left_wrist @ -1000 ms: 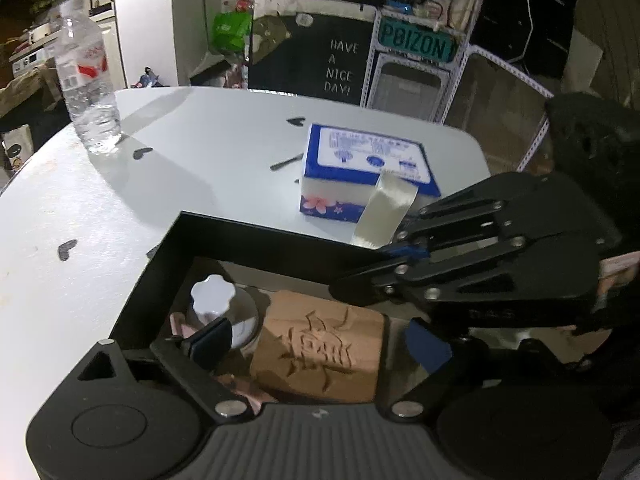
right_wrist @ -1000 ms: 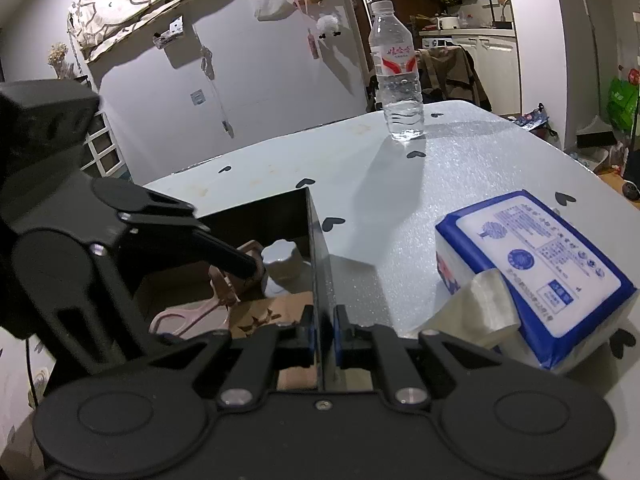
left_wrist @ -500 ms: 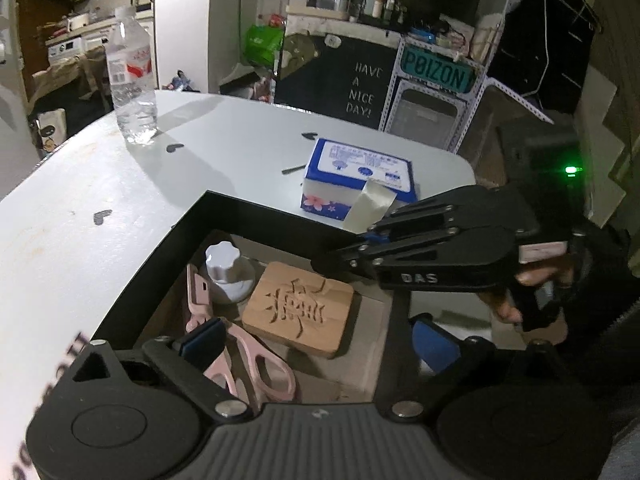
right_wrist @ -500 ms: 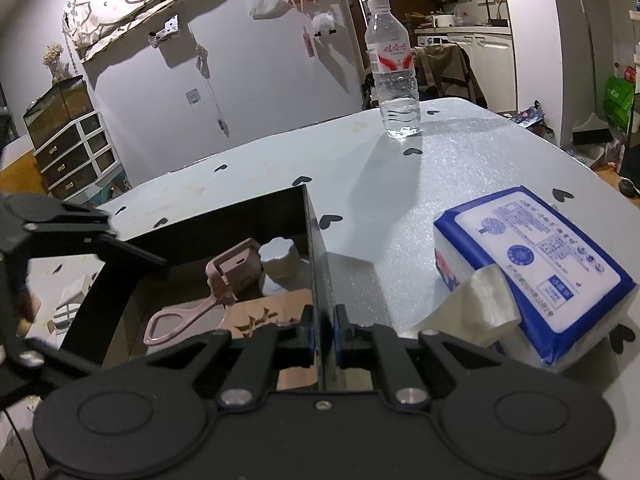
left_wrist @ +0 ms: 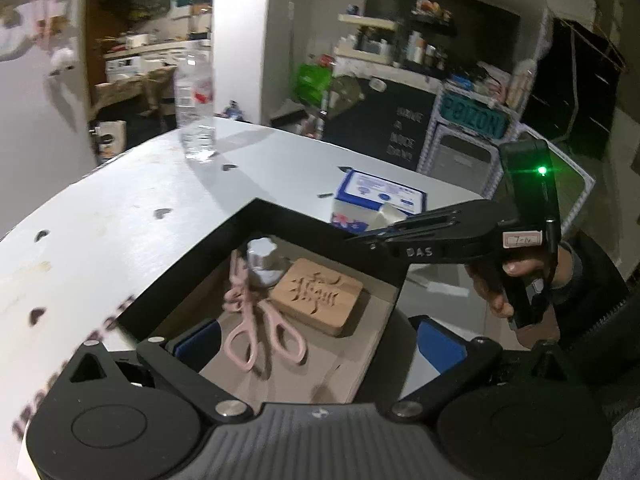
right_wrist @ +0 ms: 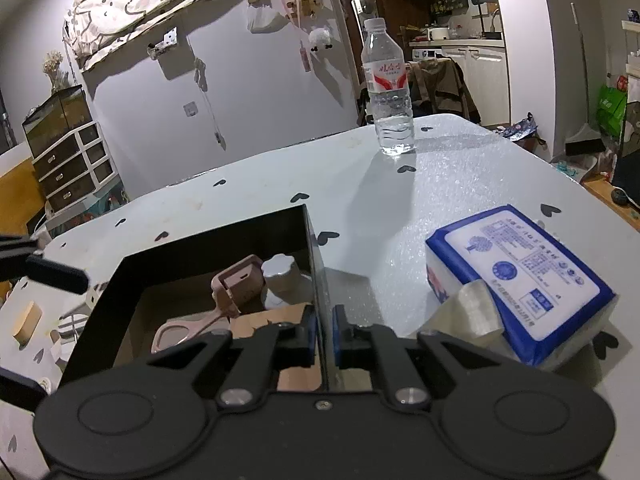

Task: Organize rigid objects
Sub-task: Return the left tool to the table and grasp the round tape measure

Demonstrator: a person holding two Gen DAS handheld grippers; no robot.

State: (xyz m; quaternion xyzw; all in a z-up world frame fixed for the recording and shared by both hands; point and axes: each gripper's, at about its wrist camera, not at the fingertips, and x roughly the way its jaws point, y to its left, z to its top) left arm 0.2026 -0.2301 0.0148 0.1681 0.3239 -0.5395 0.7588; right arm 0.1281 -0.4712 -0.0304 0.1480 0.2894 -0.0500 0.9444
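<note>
A black box (left_wrist: pixel 188 264) with a cardboard floor stands on the white table. In it lie pink scissors (left_wrist: pixel 256 320), a carved wooden block (left_wrist: pixel 318 296) and a white lidded jar (left_wrist: pixel 264 258). My left gripper (left_wrist: pixel 318 344) hovers over the box's near end, its jaws opening wide with nothing held between them. My right gripper (right_wrist: pixel 324 334) is shut on the box's right wall (right_wrist: pixel 316 264); the left wrist view shows it (left_wrist: pixel 356 238), in a person's hand, at that wall. The scissors (right_wrist: pixel 188 326) and jar (right_wrist: pixel 282 276) also show in the right wrist view.
A blue and white tissue pack (right_wrist: pixel 516 276) lies on the table to the right of the box. A water bottle (right_wrist: pixel 390 92) stands near the far edge. The table (right_wrist: pixel 440 184) is white with small black hearts. Shelves and drawers stand beyond it.
My left gripper has drawn back and up out of the box, and the whole scissors now show on the floor. The right gripper stays clamped on the wall.
</note>
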